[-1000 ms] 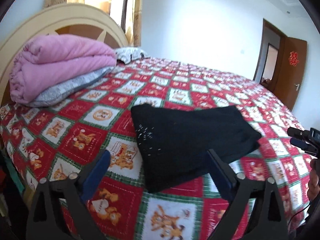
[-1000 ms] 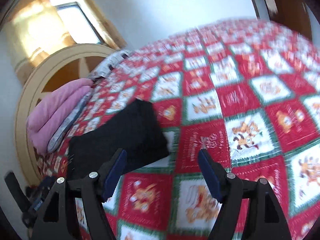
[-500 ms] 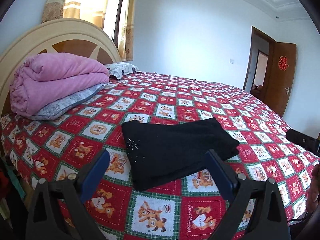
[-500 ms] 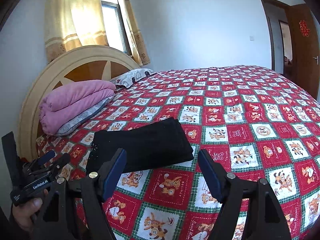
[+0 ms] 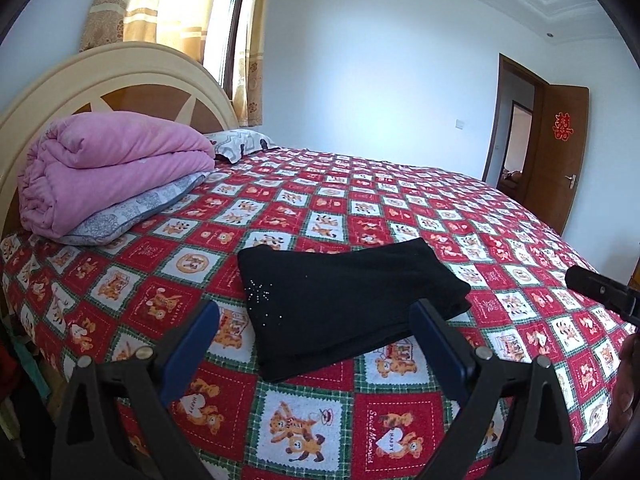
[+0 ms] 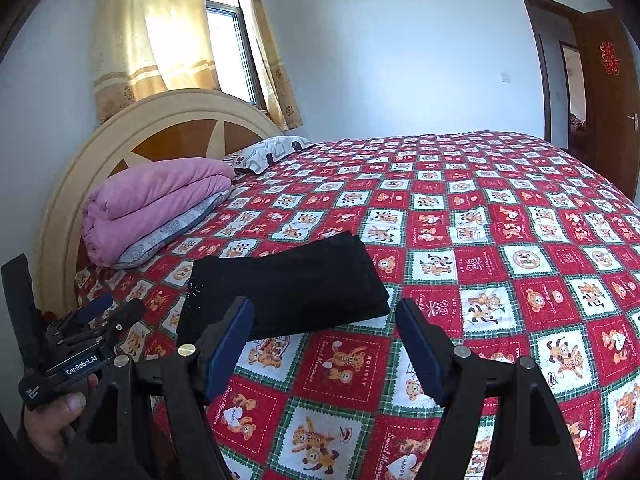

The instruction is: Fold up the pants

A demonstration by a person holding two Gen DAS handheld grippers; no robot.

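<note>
The black pants (image 5: 340, 304) lie folded into a flat rectangle on the red patterned bedspread (image 5: 400, 208), with small sparkly studs near one corner. They also show in the right wrist view (image 6: 288, 284). My left gripper (image 5: 316, 344) is open and empty, held back above the bed's near edge, short of the pants. My right gripper (image 6: 324, 340) is open and empty, also drawn back from the pants, over the bedspread (image 6: 480, 220). The left gripper shows at the left edge of the right wrist view (image 6: 92, 320).
A folded pink quilt (image 5: 108, 168) on a grey pillow (image 5: 136, 212) sits by the cream headboard (image 5: 100, 84). A patterned pillow (image 5: 240, 146) lies behind it. A window with curtains (image 6: 180, 40) is at the back left, an open brown door (image 5: 556, 152) at the right.
Both grippers have pulled back and risen away from the folded pants, which now look smaller and farther. The pants have not moved. Both stay open.
</note>
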